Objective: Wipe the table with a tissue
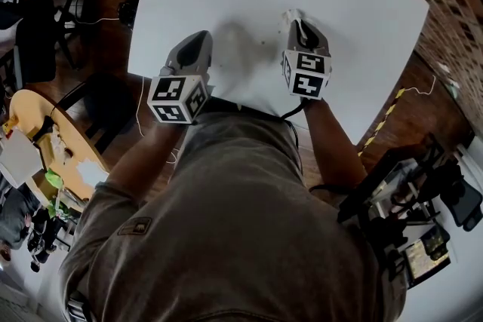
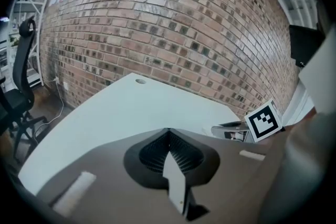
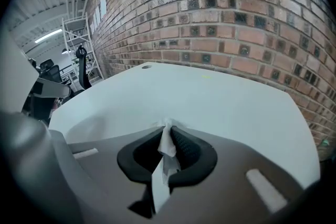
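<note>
A person stood over a white table [image 1: 347, 4] with a hand-held gripper in each hand. The right gripper [image 3: 167, 124] had its two fingers clamped on a white tissue [image 3: 166, 147]. A crumpled strip of it ran up between the ribbed black pads and poked out just past the fingertips. In the head view, that wad sat at the very tip of the fingers, low over the tabletop on the person's side. Whether it touched the surface could not be told.

The left gripper [image 2: 168, 132] had its fingers pressed together with nothing between them, their tips pointing out over the table's near-left part. To the right of those fingers showed the right gripper's marker cube [image 2: 264, 120]; the two tools were side by side but apart.

Beyond both sets of fingertips stretched the white tabletop, and past it a brick wall [image 2: 178, 29]. Left of the left gripper's fingers, off the table, stood a black office chair [image 2: 21, 71].
</note>
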A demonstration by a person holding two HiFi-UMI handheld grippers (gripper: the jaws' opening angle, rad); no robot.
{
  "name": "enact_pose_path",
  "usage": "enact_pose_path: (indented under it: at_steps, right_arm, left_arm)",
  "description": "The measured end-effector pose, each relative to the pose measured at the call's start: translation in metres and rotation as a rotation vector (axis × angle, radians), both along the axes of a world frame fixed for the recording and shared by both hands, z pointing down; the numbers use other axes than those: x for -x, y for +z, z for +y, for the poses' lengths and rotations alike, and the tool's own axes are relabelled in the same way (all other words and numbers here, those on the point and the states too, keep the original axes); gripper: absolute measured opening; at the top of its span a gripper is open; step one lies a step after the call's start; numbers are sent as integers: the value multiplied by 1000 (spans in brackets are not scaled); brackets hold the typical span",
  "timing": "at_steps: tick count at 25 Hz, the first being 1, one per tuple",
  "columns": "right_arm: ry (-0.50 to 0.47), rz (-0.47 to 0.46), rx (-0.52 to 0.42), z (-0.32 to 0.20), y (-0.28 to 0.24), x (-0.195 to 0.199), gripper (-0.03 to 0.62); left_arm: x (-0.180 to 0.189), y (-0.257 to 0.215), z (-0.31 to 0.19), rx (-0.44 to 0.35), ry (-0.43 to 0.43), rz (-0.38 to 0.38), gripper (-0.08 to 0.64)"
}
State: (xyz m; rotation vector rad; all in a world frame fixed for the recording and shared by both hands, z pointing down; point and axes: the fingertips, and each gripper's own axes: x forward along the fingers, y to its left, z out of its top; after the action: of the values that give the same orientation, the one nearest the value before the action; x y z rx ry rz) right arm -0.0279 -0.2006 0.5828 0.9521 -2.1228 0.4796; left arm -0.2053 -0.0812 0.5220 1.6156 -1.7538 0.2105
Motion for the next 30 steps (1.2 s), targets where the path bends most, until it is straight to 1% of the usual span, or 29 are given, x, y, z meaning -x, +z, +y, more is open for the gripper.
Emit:
enact_pose_path:
  at_steps: [12, 23, 27, 30]
  right_arm:
    - [-44, -1, 7, 26, -2, 15, 37]
    - [-82, 5, 18, 44, 1, 14, 37]
    - [-85, -4, 26, 47, 2, 12, 37]
    - [-65, -24, 20, 44, -5, 7, 37]
  left_arm:
    - [6, -6, 16, -14, 0, 1, 2]
    - [-4, -12, 23, -25, 9, -1, 2]
    - [-11, -13, 23, -29, 14, -2, 2]
    - [-15, -16, 22, -33, 17, -4, 2]
